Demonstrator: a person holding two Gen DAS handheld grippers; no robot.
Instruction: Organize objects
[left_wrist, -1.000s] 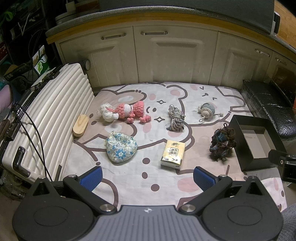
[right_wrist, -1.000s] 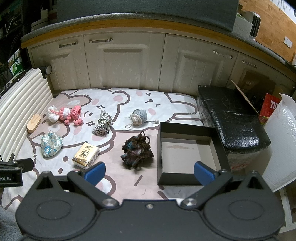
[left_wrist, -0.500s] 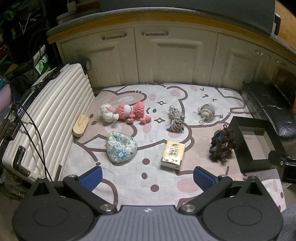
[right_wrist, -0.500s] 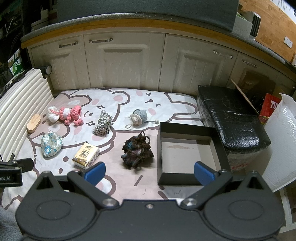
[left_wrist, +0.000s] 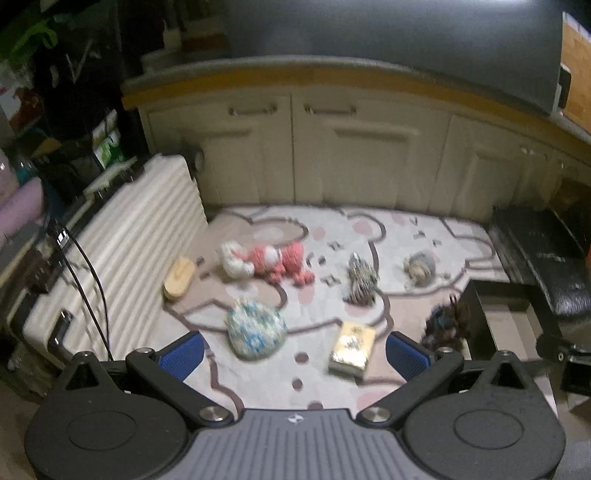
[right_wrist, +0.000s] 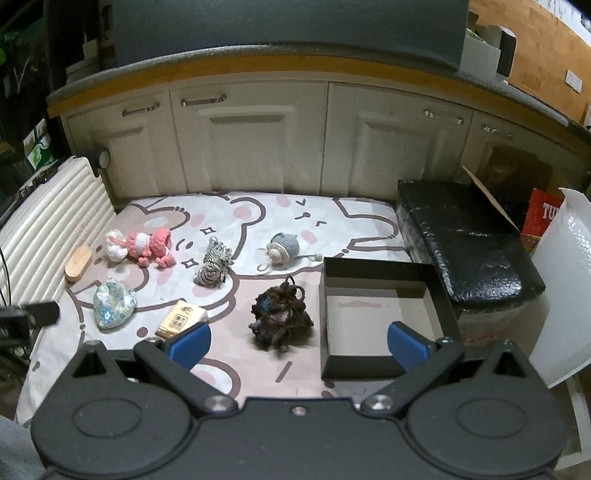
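Blurred now, left tongs (left_wrist: 295, 354) have pulled back, jaws spread.

crochet toys (right_wrist: 140, 246): 2 | yarn bundles (right_wrist: 213, 266): 2 | tissue pack (right_wrist: 182, 319): 1 | pouch (right_wrist: 112, 304): 1 | box (right_wrist: 384, 365): 1 | brush (right_wrist: 78, 264): 1

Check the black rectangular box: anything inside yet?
Empty. The black rectangular box shows only its bare pale floor in the right wrist view.

Lying on a white and pink cartoon-bear mat (right_wrist: 258, 214): a pink and white crochet doll (right_wrist: 138, 245), a grey-striped rope toy (right_wrist: 214, 264), a grey and beige mouse (right_wrist: 282, 249), a blue-flowered pouch (right_wrist: 112, 302), a yellow tissue pack (right_wrist: 181, 321), a dark brown yarn tangle (right_wrist: 279, 314), a black box (right_wrist: 380, 317).
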